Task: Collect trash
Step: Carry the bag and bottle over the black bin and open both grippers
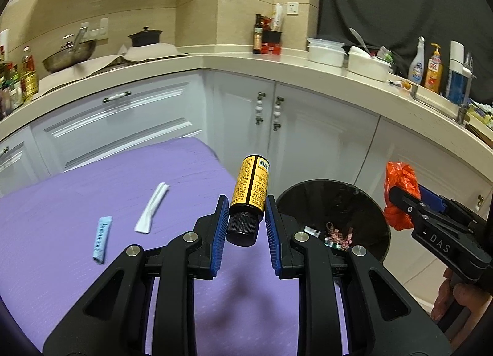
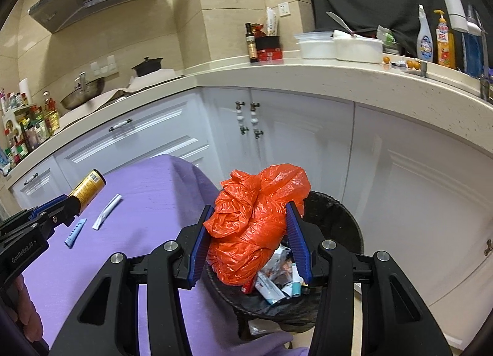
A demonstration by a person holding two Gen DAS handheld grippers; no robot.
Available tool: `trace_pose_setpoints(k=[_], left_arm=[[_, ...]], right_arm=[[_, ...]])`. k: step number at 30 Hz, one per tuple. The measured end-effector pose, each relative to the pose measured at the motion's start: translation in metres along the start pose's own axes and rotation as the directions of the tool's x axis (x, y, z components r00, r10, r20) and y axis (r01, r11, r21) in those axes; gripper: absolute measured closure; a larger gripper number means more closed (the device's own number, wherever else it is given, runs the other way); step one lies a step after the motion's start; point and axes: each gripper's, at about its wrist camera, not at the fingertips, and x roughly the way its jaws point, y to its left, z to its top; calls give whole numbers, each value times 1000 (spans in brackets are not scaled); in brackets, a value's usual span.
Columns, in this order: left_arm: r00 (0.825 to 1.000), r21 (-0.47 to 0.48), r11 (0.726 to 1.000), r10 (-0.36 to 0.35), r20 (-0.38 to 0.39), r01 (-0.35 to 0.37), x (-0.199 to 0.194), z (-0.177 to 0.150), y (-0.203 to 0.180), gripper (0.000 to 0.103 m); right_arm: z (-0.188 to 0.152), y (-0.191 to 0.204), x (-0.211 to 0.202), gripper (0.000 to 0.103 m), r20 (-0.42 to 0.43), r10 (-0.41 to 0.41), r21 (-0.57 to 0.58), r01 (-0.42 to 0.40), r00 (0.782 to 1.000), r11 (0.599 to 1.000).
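My left gripper (image 1: 246, 215) is shut on a yellow-labelled bottle with a black cap (image 1: 251, 191), held above the right edge of the purple table (image 1: 92, 279). It also shows at the left of the right wrist view (image 2: 87, 188). My right gripper (image 2: 251, 232) is shut on a crumpled orange plastic bag (image 2: 255, 217), held over the black trash bin (image 2: 345, 220). The bag shows in the left wrist view (image 1: 400, 189) beside the bin (image 1: 326, 202). A white wrapper (image 1: 152, 208) and a blue sachet (image 1: 101, 239) lie on the table.
The bin holds several wrappers and tubes (image 2: 277, 282). White cabinets (image 1: 277, 115) and a curved countertop (image 1: 277, 61) stand behind, with a wok (image 1: 69, 54), a pot, bottles and containers on it.
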Motion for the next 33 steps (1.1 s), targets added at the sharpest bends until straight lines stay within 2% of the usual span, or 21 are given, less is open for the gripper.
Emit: trace_pose_setpoints(k=[9, 26, 29, 31, 33], left_arm=[[999, 41, 998, -45, -15, 46, 25, 6, -28, 80], [994, 96, 991, -87, -73, 94, 85, 7, -67, 80], [993, 102, 990, -85, -87, 94, 97, 6, -73, 80], [992, 111, 989, -85, -93, 95, 103, 7, -78, 79], [991, 116, 988, -86, -101, 98, 110, 7, -82, 79]], right_arm=[[-1, -17, 14, 56, -22, -25, 20, 26, 999, 999], [-5, -49, 46, 55, -67, -70, 49, 73, 995, 996], [-5, -53, 54, 51, -73, -72, 52, 76, 995, 996], [-6, -56, 61, 42, -75, -81, 54, 85, 994, 995], [-6, -58, 63, 40, -74, -86, 61, 90, 994, 994]])
